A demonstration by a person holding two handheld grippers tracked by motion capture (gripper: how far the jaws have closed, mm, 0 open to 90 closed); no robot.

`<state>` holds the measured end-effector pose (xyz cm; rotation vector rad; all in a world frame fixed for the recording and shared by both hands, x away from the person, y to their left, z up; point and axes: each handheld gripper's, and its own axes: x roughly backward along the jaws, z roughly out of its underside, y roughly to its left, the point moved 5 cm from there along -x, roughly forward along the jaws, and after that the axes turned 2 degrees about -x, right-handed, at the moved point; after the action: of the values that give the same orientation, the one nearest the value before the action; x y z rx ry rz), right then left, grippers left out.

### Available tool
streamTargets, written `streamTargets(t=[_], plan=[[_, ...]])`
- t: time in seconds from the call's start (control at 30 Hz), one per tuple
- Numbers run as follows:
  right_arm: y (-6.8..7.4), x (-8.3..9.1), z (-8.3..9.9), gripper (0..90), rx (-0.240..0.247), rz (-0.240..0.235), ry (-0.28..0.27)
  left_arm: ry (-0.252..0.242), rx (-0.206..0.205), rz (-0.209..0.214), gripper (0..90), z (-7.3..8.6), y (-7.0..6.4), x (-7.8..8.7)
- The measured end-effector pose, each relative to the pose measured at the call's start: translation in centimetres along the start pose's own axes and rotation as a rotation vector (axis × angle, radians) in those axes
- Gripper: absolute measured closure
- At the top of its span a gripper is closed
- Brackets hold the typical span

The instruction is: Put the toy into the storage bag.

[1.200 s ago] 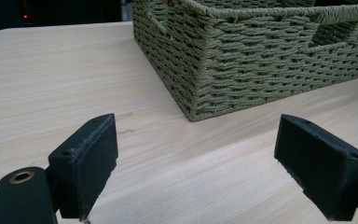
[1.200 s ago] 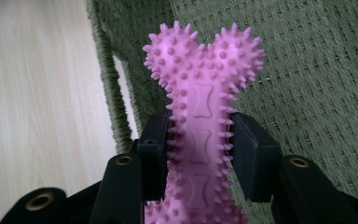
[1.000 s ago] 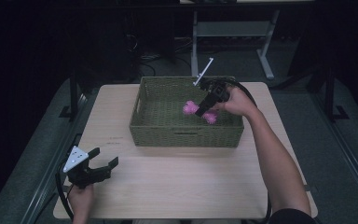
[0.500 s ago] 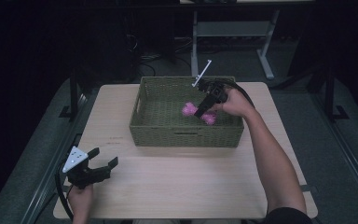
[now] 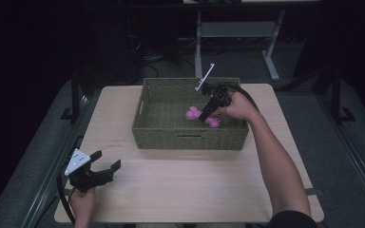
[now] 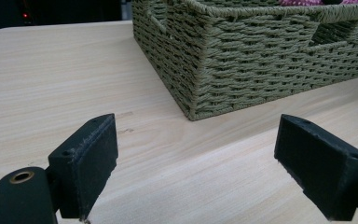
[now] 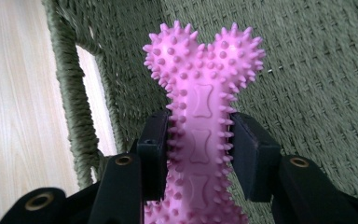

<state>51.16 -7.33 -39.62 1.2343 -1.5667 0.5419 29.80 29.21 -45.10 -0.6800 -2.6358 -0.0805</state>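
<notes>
The left gripper (image 5: 105, 166) rests at the near left corner of the table (image 5: 190, 190), jaws spread wide and empty, well apart from the basket. Farther in, the right gripper (image 7: 199, 140) clamps the shank of a pink spiked dog-bone chew toy (image 7: 200, 107) inside the green woven basket (image 5: 185, 137), near its right end. Judged risk: the soft spikes may yield and let the toy twist or slip, or snag the basket weave.

We look down and forward from above the table's (image 5: 180, 190) 6 o'clock edge. Left gripper view sits low near the tabletop, facing the basket (image 6: 261, 60). Right gripper view is close inside it; all three share the basket.
</notes>
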Motion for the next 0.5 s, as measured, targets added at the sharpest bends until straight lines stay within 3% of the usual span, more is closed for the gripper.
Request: streamTargets(t=[0.5], plan=[[-0.5,-1.6,0.5,58.0,-0.026,-0.010,0.029,-0.002,0.005,0.004,12.8,0.0,0.0,0.1]])
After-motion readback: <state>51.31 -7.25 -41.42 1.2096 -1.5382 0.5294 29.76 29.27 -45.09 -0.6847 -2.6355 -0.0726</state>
